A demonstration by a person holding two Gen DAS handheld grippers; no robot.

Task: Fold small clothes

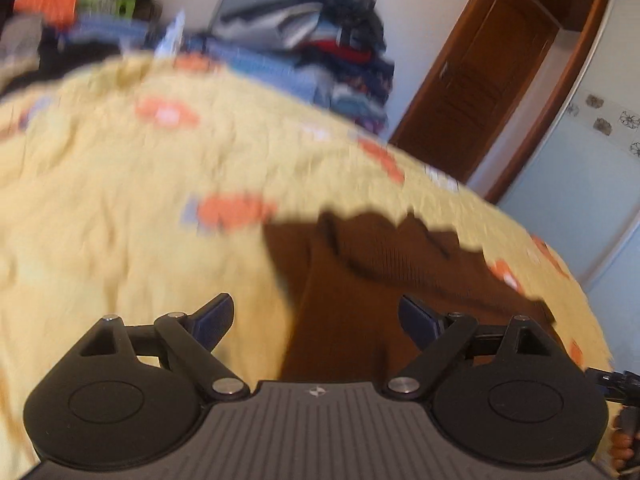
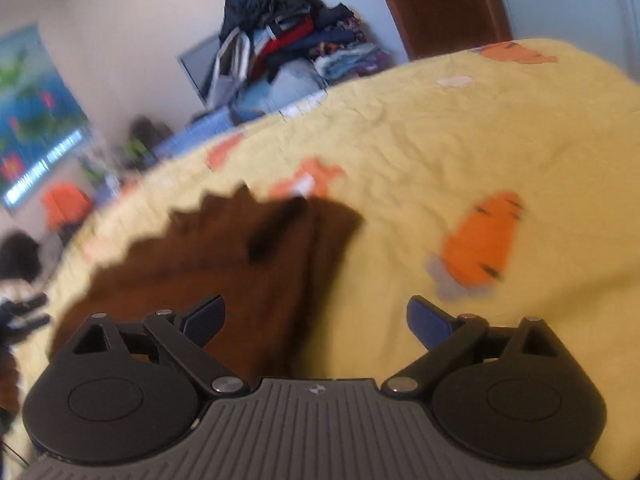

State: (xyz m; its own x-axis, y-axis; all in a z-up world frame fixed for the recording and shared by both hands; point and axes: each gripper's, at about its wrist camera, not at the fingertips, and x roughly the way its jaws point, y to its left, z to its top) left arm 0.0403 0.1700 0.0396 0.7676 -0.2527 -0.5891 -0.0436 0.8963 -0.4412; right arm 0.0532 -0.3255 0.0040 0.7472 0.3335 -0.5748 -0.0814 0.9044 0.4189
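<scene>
A small brown knitted garment [image 1: 360, 280] lies rumpled on a yellow bedspread with orange carrot prints [image 1: 120, 200]. In the left wrist view it sits just ahead and to the right of my left gripper [image 1: 316, 316], which is open and empty above it. In the right wrist view the same brown garment [image 2: 224, 264] lies ahead and to the left, with a folded flap at its right edge. My right gripper [image 2: 316, 318] is open and empty, its left finger over the garment. Both views are blurred.
The yellow bedspread [image 2: 460, 152] fills most of both views. A pile of clothes [image 1: 340, 52] is stacked beyond the bed's far edge by the wall. A brown wooden door [image 1: 472, 92] and a pale wardrobe [image 1: 592, 160] stand at the right.
</scene>
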